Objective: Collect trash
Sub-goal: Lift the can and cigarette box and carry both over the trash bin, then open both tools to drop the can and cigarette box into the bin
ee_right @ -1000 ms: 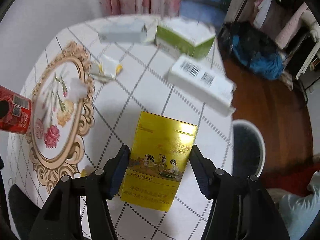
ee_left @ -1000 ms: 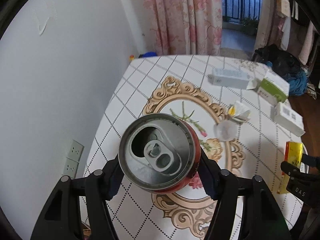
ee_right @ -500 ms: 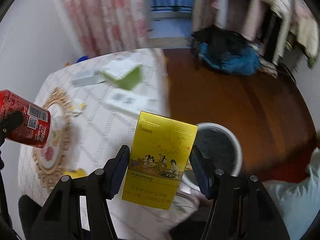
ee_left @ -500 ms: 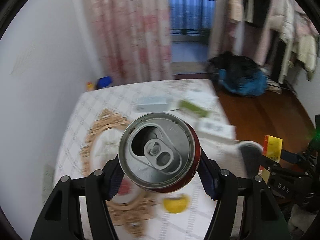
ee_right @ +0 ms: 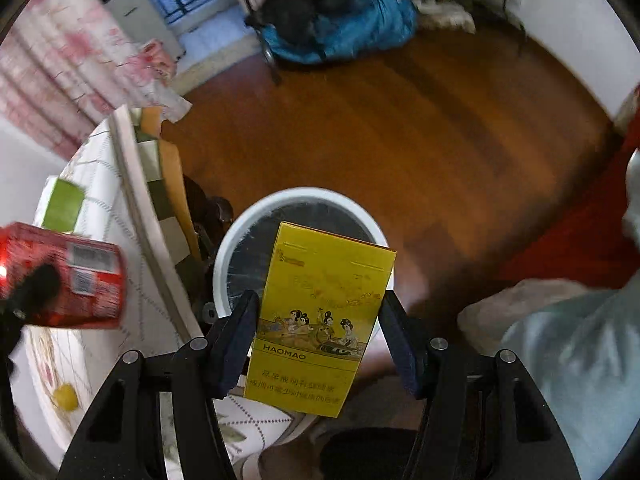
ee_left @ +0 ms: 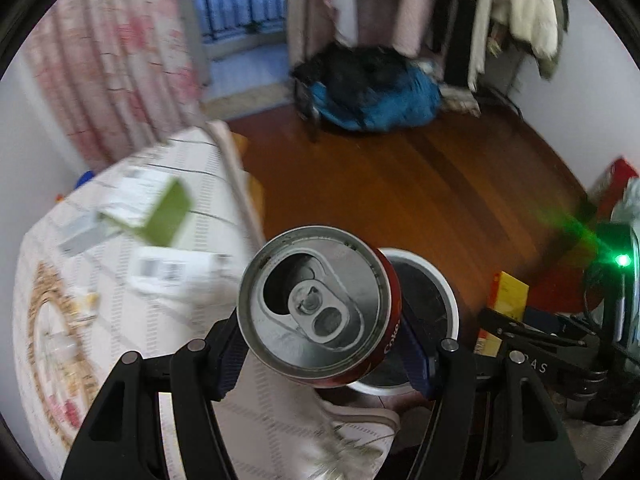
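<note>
Brown wood floor (ee_right: 420, 128) is filling most of both views, with a blue bundle (ee_right: 352, 28) lying on it near the far wall. The table (ee_left: 132, 280), under a white checked cloth, is sitting to the left and is blurring in the left wrist view; a green box (ee_left: 168, 216) and a white box (ee_left: 176, 270) are lying on it. A white bin (ee_right: 236, 240) with a dark liner is standing on the floor just beside the table's edge.

The left gripper (ee_left: 324, 344) is clamping its fingers narrowly on a red can (ee_left: 320, 304), gripping it by its sides with the opened top facing the camera; in that view the can is overlapping the bin's rim (its height above it cannot be told).

The right gripper (ee_right: 316, 344) is pinching a yellow packet (ee_right: 320, 316) by its two long edges, fingers partly closed to the packet's width. The packet is standing upright in the grip, lined up with the bin's mouth.
</note>
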A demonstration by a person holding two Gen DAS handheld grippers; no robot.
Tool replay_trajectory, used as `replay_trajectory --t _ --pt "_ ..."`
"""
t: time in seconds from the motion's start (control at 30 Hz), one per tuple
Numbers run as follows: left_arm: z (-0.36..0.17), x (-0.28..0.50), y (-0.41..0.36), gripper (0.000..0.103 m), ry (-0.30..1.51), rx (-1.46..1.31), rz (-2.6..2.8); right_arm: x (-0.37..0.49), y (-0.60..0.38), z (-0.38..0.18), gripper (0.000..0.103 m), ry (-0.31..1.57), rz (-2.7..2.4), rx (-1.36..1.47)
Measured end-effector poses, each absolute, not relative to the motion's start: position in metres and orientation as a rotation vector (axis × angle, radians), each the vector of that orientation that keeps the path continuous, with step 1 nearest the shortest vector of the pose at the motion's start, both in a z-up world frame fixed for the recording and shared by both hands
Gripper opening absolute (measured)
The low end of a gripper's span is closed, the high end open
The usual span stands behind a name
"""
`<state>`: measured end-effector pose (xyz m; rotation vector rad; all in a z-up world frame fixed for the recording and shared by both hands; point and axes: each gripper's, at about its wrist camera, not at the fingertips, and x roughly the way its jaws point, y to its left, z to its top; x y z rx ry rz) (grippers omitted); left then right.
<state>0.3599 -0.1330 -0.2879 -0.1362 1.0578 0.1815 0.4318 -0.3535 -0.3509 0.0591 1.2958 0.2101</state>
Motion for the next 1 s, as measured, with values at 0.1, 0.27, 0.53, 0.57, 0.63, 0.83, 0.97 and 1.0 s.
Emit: replay_trajectory --t 0.1,0.27,0.53,0.57,0.63,0.83,0.97,1.0 --pt "-0.316 0.382 -0.148 0.063 1.12 -0.127 0.151 0.449 -0.365 -0.382 0.063 1.353 0.215 0.109" --pt "-0.347 0.403 -0.157 0.063 1.198 -0.163 0.102 0.464 -0.371 -0.423 0.063 1.42 0.227 0.161" --pt "-0.363 0.412 -0.157 0.081 1.256 -0.221 0.043 0.473 -0.369 -0.453 0.065 1.489 0.258 0.217" --pt "-0.363 0.413 -0.156 0.094 1.255 -0.226 0.038 0.473 -0.369 -0.453 0.069 1.492 0.26 0.213" --pt "-0.361 0.411 -0.156 0.098 1.256 -0.224 0.034 0.472 -0.367 -0.453 0.098 1.497 0.247 0.187" --pt "-0.356 0.406 -0.157 0.098 1.251 -0.191 0.052 0.465 -0.363 -0.433 0.099 1.461 0.173 0.05" --pt "-0.352 0.405 -0.157 0.098 1.242 -0.161 0.076 0.458 -0.359 -0.418 0.099 1.428 0.14 -0.042" --pt "-0.351 0.403 -0.157 0.099 1.238 -0.153 0.084 0.455 -0.359 -0.414 0.099 1.422 0.137 -0.05"
